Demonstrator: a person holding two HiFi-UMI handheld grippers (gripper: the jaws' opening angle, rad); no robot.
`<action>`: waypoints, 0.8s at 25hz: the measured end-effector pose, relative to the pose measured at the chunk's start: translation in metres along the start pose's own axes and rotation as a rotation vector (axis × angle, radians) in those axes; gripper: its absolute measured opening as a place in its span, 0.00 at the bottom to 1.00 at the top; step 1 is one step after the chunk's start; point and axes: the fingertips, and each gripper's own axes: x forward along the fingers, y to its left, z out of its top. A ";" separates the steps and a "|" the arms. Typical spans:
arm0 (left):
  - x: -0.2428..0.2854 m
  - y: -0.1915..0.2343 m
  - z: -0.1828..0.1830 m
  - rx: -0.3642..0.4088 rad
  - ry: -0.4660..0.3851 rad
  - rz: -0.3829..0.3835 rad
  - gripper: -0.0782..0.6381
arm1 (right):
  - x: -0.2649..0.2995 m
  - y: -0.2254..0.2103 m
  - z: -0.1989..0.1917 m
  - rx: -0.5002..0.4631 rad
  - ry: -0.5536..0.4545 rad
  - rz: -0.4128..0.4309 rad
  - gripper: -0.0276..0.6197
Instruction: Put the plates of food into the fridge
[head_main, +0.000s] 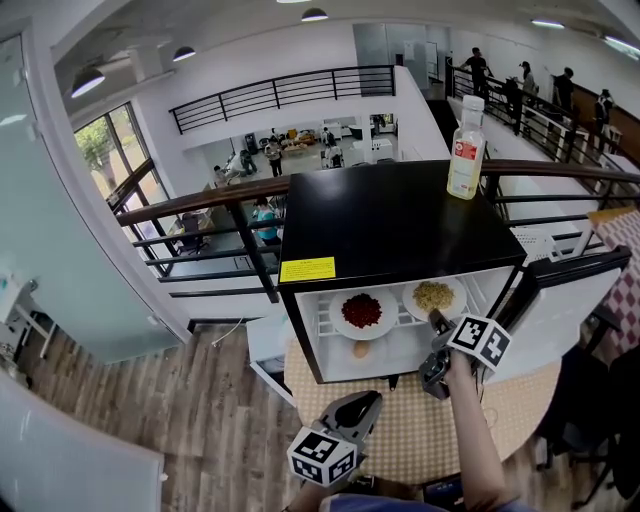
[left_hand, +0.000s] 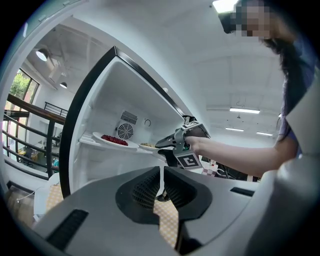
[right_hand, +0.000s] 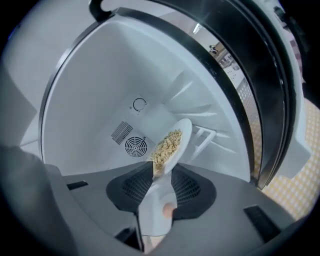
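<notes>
Both plates are in the fridge (head_main: 400, 225): the red plate (head_main: 362, 312) and the grain plate (head_main: 434, 297) sit side by side on its shelf (head_main: 330, 325). My right tongs (head_main: 437, 322) stand part spread about the grain plate's near rim, with the pads off it as far as I can judge. My left tongs (head_main: 372, 400) are pressed together, empty, over the worktop (head_main: 420, 430). Step in hand: release. Next, I judge: draw the right tongs straight back clear of the rim, then shut the door (head_main: 565, 305).

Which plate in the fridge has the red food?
The left plate in the head view. The other plate, at the right gripper, holds pale yellowish food instead.
</notes>
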 end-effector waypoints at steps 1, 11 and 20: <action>0.000 0.000 -0.001 0.000 0.003 0.001 0.15 | -0.001 0.000 -0.001 -0.043 0.005 -0.012 0.21; 0.000 -0.002 -0.004 -0.004 0.009 0.002 0.15 | -0.005 -0.006 -0.014 -0.066 0.057 -0.008 0.45; -0.002 -0.003 0.001 0.001 -0.007 0.015 0.15 | -0.017 -0.005 -0.020 -0.042 0.055 0.020 0.46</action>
